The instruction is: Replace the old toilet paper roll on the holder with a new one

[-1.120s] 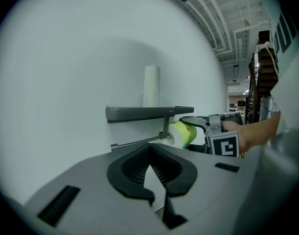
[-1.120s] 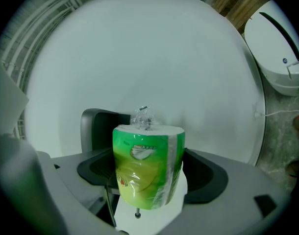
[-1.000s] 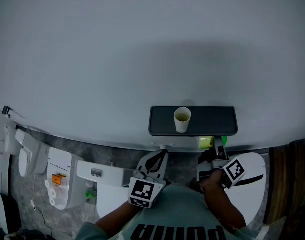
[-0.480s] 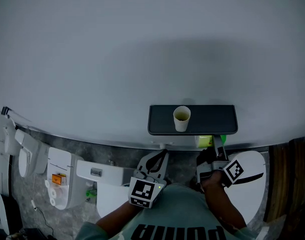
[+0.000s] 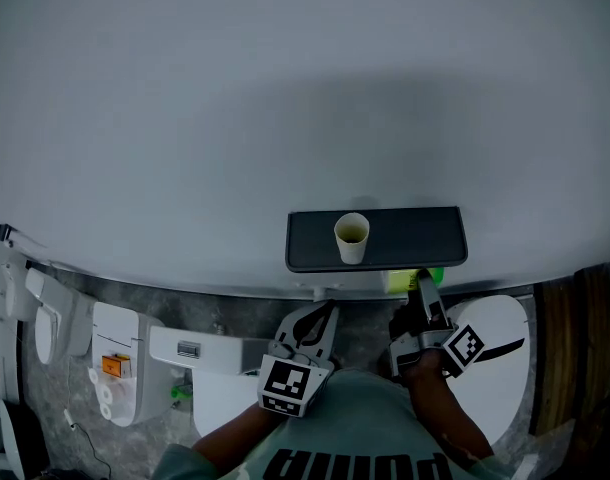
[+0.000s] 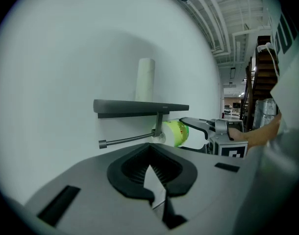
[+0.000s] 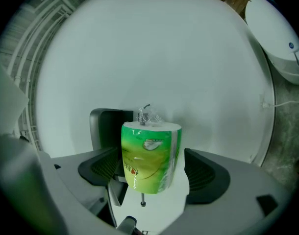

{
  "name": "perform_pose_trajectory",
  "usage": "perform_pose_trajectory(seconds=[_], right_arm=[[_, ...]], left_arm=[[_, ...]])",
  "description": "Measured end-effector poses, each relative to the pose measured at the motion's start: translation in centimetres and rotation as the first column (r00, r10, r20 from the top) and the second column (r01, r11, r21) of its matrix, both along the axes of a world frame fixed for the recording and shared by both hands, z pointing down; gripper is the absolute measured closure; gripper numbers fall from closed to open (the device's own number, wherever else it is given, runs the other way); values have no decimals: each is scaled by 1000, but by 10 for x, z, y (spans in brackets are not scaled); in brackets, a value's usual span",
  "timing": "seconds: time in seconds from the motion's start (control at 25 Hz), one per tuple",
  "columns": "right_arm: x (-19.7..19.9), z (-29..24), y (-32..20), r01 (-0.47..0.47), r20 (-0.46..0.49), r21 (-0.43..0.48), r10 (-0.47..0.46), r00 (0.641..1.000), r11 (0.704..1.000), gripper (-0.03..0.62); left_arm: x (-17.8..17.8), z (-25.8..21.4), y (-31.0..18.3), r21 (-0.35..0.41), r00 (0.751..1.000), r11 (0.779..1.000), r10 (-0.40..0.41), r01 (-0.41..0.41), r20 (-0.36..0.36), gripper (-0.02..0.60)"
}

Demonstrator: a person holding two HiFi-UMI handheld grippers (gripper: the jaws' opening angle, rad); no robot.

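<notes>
A dark shelf holder [image 5: 415, 238] [image 6: 139, 106] is fixed to the white wall, with a bare cardboard tube [image 5: 351, 238] [image 6: 145, 80] standing upright on it. Under it a thin rod [image 6: 125, 140] runs sideways. A new roll in green wrapping [image 5: 405, 281] [image 6: 175, 132] [image 7: 150, 151] sits on that rod near the bracket. My right gripper [image 5: 417, 294] [image 6: 186, 136] [image 7: 152, 170] is open, its jaws on either side of the roll with a gap on each side. My left gripper [image 5: 328, 311] [image 6: 152, 173] hangs lower and left, shut and empty, pointing at the rod.
A white toilet cistern and seat [image 5: 200, 353] lie below left, and further white fixtures [image 5: 115, 358] stand at the far left. A white rounded lid [image 5: 495, 358] is under the right gripper. Wood panelling [image 5: 585, 368] borders the right edge. The floor is grey stone.
The head view has drifted a little, so the shelf sits slightly left and higher. Both grippers keep nearly the same places; the green roll stays by the bracket.
</notes>
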State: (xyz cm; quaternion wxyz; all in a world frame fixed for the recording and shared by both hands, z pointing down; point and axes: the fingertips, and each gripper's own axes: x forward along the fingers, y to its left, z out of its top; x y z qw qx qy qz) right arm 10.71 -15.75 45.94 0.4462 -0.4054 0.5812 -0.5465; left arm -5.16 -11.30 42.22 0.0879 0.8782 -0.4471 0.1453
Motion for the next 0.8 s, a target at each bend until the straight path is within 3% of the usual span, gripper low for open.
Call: perform_pose_trajectory(seconds=[0.24,0.4,0.64,0.8], right_arm=[[5,6,17,26,-48,-16,-27,998,1000,175],[3,-2,32,91,-223,-10,-91,971,996,177],[-4,-23,45,171,-515,11,-141,846,985,177],[-6,-39,48,201,-640,27,-138,756,979,194]], left_arm=[[10,2,-1,-8,1000,1000,20,-20,-18,578],[17,4,-1,-15,999,999,29,-30,-34,578],[27,9,-1,-29,997,999,43,-45,-60,578],[34,11,1,-34,996,998,49,-51,-76,578]])
